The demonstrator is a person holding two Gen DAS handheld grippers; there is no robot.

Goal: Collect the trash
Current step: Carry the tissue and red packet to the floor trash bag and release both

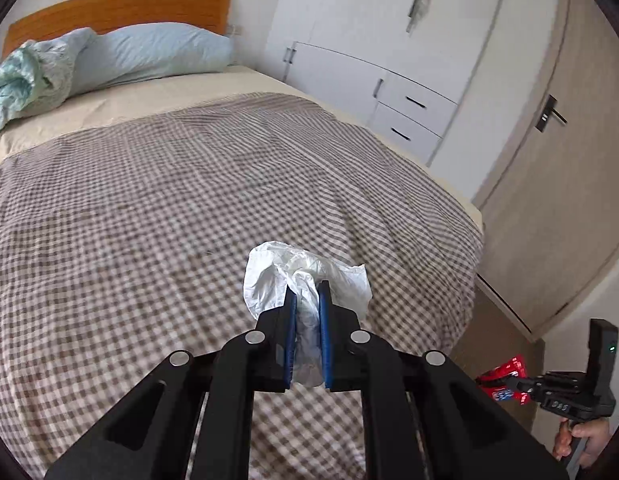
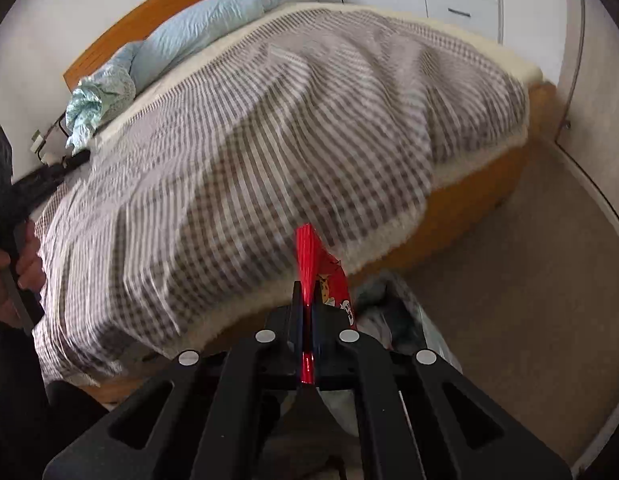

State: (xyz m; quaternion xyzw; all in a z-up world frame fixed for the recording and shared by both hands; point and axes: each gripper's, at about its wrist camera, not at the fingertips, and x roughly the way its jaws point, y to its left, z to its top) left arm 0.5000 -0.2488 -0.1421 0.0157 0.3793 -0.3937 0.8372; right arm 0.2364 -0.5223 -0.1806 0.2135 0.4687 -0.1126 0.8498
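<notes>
The left hand-held gripper (image 1: 308, 296) is clenched on a crumpled white plastic bag (image 1: 281, 276), which sticks out past the blue pads (image 1: 290, 332) and hangs above the foot end of the bed (image 1: 149, 208), clear of the brown-and-white checked blanket (image 1: 189, 184).

The right hand-held gripper (image 2: 308, 300) is clamped tight on a red snack wrapper (image 2: 325, 276), pinched flat between its jaws, with the printed part of the wrapper spreading to the right of them. It is held off the bed, past the bed's near corner, above the floor (image 2: 509, 280). Just below and to the right of the wrapper, beside that corner, stands a bin lined with a clear bag (image 2: 393, 320), with crumpled things already inside.

In the left wrist view the right gripper appears at the lower right, beyond the bed's edge, with a hand (image 1: 585, 436) on its grip.

At the head of the bed lie a light blue pillow (image 1: 149, 52) and a bunched pale green cloth (image 1: 25, 76) against the wooden headboard (image 1: 117, 8). White wardrobes (image 1: 369, 40) stand along the bed's far side.
</notes>
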